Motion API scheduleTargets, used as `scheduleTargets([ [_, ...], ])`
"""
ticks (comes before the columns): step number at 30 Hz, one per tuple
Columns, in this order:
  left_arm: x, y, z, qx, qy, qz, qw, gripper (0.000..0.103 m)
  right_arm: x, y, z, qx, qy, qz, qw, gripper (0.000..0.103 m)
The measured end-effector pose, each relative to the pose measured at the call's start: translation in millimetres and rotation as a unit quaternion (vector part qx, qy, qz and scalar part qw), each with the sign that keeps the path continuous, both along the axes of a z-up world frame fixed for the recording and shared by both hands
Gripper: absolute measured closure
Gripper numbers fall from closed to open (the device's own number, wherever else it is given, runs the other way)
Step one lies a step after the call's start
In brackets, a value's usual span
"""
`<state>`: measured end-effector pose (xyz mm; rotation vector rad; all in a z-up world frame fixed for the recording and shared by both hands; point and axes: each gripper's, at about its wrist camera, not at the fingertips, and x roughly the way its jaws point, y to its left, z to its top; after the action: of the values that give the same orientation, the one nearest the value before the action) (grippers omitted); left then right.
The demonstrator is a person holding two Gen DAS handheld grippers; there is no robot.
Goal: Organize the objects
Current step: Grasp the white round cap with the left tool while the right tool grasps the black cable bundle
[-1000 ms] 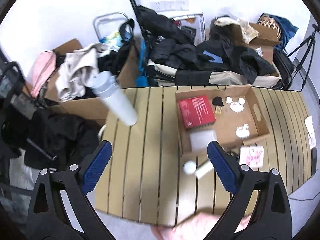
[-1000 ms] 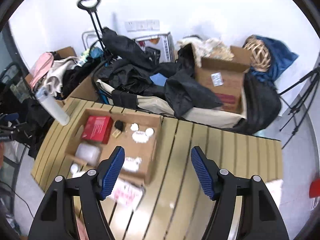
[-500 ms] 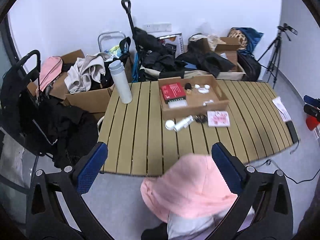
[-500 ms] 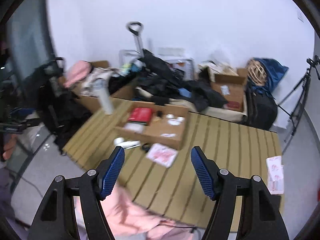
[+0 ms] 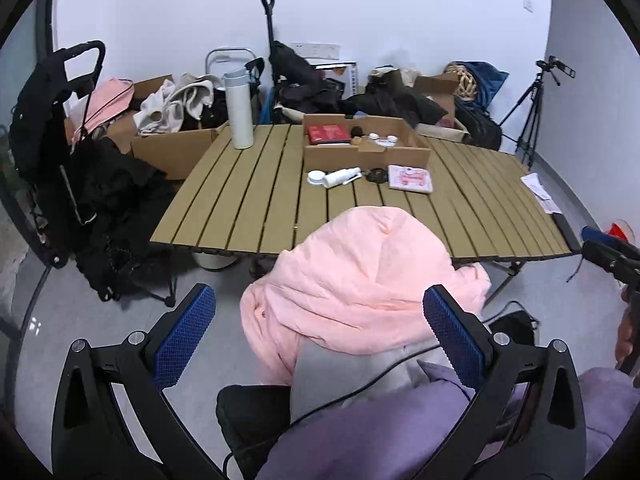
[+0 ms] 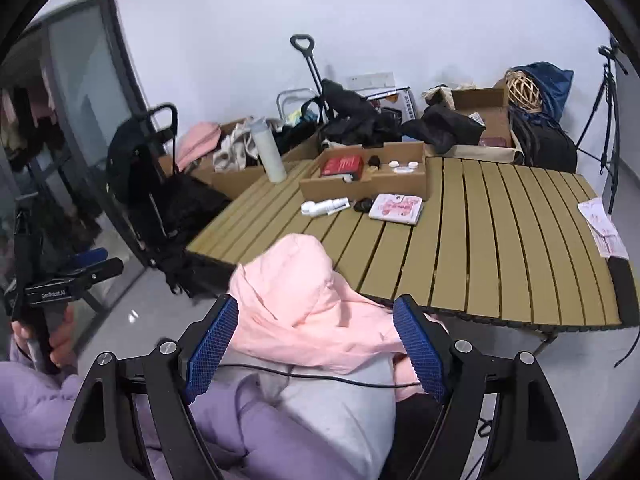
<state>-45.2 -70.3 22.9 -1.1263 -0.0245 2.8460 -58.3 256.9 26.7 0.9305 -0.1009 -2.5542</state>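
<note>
A cardboard tray (image 5: 404, 154) stands on the slatted table (image 5: 248, 200) with a red box (image 5: 327, 134) and small white items inside. In front of it lie a white spray bottle (image 5: 340, 177), a dark small object (image 5: 376, 176) and a pink-and-white packet (image 5: 411, 178). The tray (image 6: 400, 184), bottle (image 6: 326, 206) and packet (image 6: 396, 209) also show in the right wrist view. My left gripper (image 5: 320, 334) is open and empty, held far back from the table above a person in a pink hood (image 5: 360, 272). My right gripper (image 6: 316, 350) is open and empty too.
A tall white flask (image 5: 239, 110) stands at the table's far left. Papers (image 6: 602, 228) and a black device (image 6: 622, 292) lie at the table's right edge. Boxes, clothes, a cart and bags crowd the wall behind. A tripod (image 5: 528, 120) stands at the right.
Both grippers have pulled far back and up from the table; the view now takes in the whole table and the person's pink hood. Nothing on the table has moved.
</note>
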Motion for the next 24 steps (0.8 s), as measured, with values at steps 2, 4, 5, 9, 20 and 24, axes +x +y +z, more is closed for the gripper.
scheduleTargets([
  [2, 1.4, -3.6, -2.5, 0.010, 0.010, -0.002, 0.9999, 0.000, -0.5, -1.3, -0.5, -0.007, 0.009, 0.005, 1.000, 0.020],
  [4, -5.4, -5.5, -8.9, 0.006, 0.015, 0.003, 0.9999, 0.000, -6.6, -5.7, -8.9, -0.006, 0.000, 0.014, 1.000, 0.020],
  [5, -11.5, -4.4, -12.4, -0.005, 0.017, 0.005, 0.9998, 0.000, -10.7, -8.9, -13.8, 0.002, -0.006, 0.013, 1.000, 0.020],
  [9, -62.6, 1.8, -24.4, -0.038, 0.032, -0.024, 0.9985, 0.001, -46.9, -22.2, -34.2, 0.047, -0.030, 0.021, 0.998, 0.020],
  [20, -331.8, -27.6, -108.7, 0.045, -0.079, 0.007, 0.9958, 0.031, -237.3, -96.4, -73.3, 0.113, -0.036, 0.086, 0.989, 0.040],
  [24, -393.6, -13.0, -151.6, 0.016, -0.113, 0.005, 0.9935, 0.042, -317.5, -112.9, -113.3, 0.102, -0.041, 0.119, 0.987, 0.042],
])
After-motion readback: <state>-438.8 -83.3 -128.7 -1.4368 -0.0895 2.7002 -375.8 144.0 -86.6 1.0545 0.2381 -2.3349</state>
